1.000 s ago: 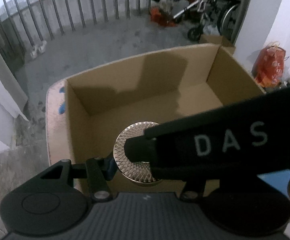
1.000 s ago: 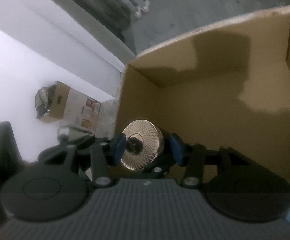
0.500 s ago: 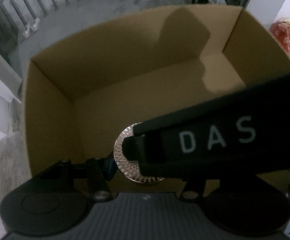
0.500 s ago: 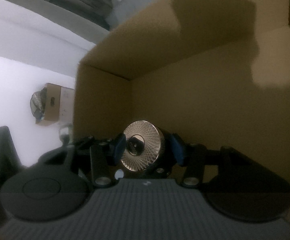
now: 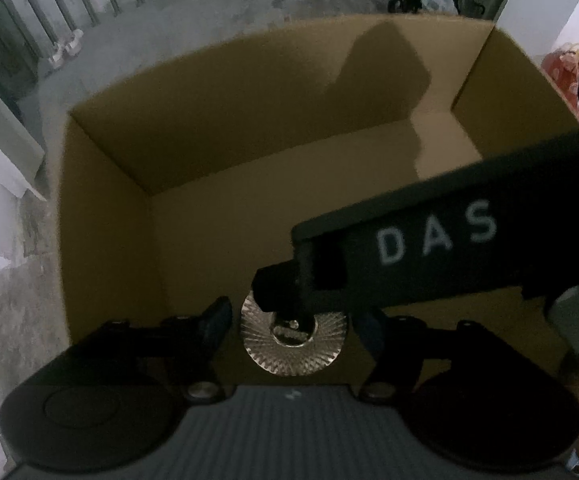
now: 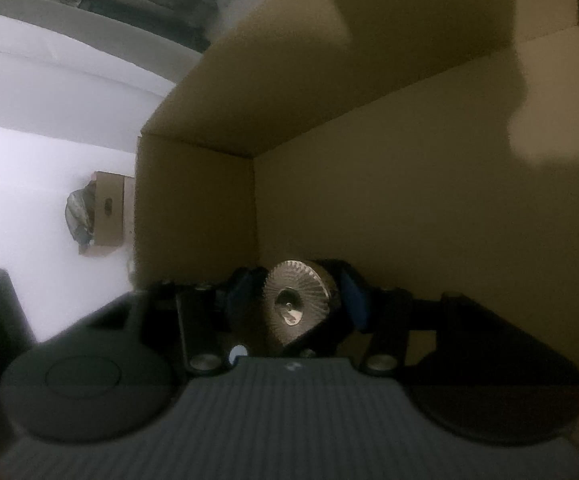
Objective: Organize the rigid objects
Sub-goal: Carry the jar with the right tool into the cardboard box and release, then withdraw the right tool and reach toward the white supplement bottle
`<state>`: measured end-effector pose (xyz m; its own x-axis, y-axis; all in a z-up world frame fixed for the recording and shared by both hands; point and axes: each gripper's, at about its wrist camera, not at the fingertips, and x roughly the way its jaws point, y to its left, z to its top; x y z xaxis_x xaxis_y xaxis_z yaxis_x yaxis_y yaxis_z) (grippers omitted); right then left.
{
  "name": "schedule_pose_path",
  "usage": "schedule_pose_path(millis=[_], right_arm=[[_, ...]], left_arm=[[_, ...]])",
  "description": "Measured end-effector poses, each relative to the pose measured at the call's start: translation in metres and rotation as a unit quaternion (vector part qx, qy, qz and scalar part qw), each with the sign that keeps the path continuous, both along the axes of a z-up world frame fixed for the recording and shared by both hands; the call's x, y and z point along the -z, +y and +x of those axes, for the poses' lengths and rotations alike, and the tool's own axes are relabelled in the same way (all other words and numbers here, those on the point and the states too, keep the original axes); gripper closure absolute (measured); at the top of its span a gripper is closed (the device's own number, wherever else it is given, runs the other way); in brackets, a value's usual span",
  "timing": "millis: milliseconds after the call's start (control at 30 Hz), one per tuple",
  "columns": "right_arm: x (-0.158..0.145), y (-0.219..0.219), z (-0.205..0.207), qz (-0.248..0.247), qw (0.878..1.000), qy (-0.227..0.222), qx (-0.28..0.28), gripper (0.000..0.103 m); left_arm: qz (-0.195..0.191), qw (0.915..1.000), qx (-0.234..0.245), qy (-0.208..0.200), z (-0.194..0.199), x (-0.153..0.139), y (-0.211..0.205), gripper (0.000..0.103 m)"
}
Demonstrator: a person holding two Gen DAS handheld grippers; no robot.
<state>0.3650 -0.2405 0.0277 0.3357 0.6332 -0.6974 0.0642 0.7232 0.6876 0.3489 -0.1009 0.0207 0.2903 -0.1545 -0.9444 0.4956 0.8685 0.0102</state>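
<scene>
Metal disc (image 5: 293, 344) half-hidden, dim box (image 5: 105, 240)

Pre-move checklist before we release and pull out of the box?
1. Left gripper clear of the knurled metal piece: ok. Its jaws have just been opening, and the pads stand off the piece between them.
2. Right gripper released: cannot tell. Its jaws have just opened slightly, and the pads sit close on both sides.
3. Piece inside the cardboard box: ok, low near a corner.
4. Piece resting on the box floor: cannot tell, the underside is hidden.
5. Visible box floor free of other items: ok.
</scene>
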Motion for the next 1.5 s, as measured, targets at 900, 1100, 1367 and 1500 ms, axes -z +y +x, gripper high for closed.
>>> schedule_pose_path(millis=[900, 1100, 1367, 1500], right_arm=[[-0.243, -0.048, -0.175, 0.074, 0.95, -0.305, 0.008, 0.045], [-0.255, -0.088, -0.275, 0.05, 0.921, -0.385, 0.011, 0.039], [-0.158, -0.142, -0.365, -0.042, 0.927, -0.371, 0.046, 0.034], [-0.098, -0.145, -0.369, -0.07, 0.943, -0.322, 0.048, 0.034]], left_arm=[[-0.13, 0.9521, -0.033, -0.275, -0.167, -0.187, 0.08, 0.018], [-0.157, 0.9461, 0.0, -0.283, -0.233, -0.165, 0.081, 0.017], [-0.16, 0.9497, 0.063, -0.262, -0.309, -0.08, 0.048, 0.017], [-0.159, 0.9582, 0.093, -0.219, -0.328, -0.034, 0.021, 0.017]])
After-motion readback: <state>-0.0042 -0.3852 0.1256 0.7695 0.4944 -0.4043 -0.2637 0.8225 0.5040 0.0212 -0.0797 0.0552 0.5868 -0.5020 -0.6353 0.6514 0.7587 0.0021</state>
